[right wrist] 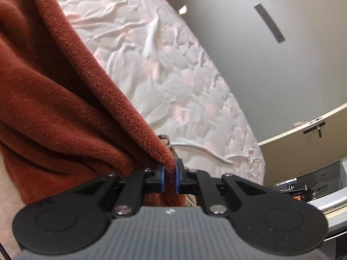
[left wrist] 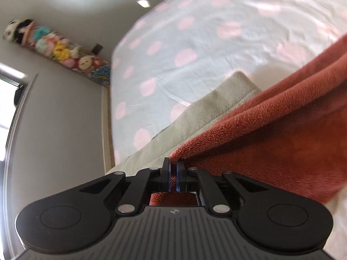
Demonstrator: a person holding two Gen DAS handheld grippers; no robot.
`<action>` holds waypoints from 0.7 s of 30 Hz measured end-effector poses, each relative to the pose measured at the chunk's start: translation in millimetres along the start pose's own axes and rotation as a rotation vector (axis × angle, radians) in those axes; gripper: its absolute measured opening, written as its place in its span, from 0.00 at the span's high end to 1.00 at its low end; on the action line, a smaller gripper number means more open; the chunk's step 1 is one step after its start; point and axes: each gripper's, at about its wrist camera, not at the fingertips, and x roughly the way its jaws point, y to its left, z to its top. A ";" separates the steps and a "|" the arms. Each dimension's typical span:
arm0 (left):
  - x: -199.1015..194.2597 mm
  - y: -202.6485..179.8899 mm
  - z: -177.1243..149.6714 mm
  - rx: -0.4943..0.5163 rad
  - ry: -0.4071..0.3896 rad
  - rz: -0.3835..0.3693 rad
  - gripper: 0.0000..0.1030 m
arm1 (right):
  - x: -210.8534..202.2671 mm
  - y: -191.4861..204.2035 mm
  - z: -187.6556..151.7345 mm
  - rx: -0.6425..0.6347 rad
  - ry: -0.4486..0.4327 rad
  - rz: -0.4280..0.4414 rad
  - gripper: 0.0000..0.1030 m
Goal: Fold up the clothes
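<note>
Both grippers, left gripper (left wrist: 172, 174) and right gripper (right wrist: 169, 178), pinch corners of the rust-red fleece garment (left wrist: 282, 125) between clenched fingers, soft, floppy pile sagging beyond them over a folded grey fleece (left wrist: 195, 119) and the spotted bedsheet (left wrist: 173, 43).

right tool (right wrist: 169, 169) pinches rust fleece garment (right wrist: 65, 108) | above spotted bedsheet (right wrist: 184, 75)

Both wrist views close, angled down over bed (left wrist: 195, 43); share rust fleece (left wrist: 282, 130), seemingly same piece.
</note>
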 end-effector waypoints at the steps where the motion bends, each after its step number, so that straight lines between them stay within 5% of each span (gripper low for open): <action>1: 10.4 -2.8 4.9 0.004 0.003 0.003 0.97 | 8.9 2.3 1.0 -0.007 0.010 0.010 0.90; 12: 50.9 -18.9 15.9 -0.052 -0.037 0.058 0.85 | 60.9 18.0 9.2 0.072 0.092 0.001 0.75; 16: 16.3 7.7 2.2 -0.170 -0.120 0.032 0.52 | 37.8 9.3 10.2 0.110 0.070 -0.060 0.55; 21: -41.8 44.9 -28.1 -0.352 -0.234 -0.013 0.51 | -9.8 -4.1 9.2 0.228 0.002 -0.126 0.52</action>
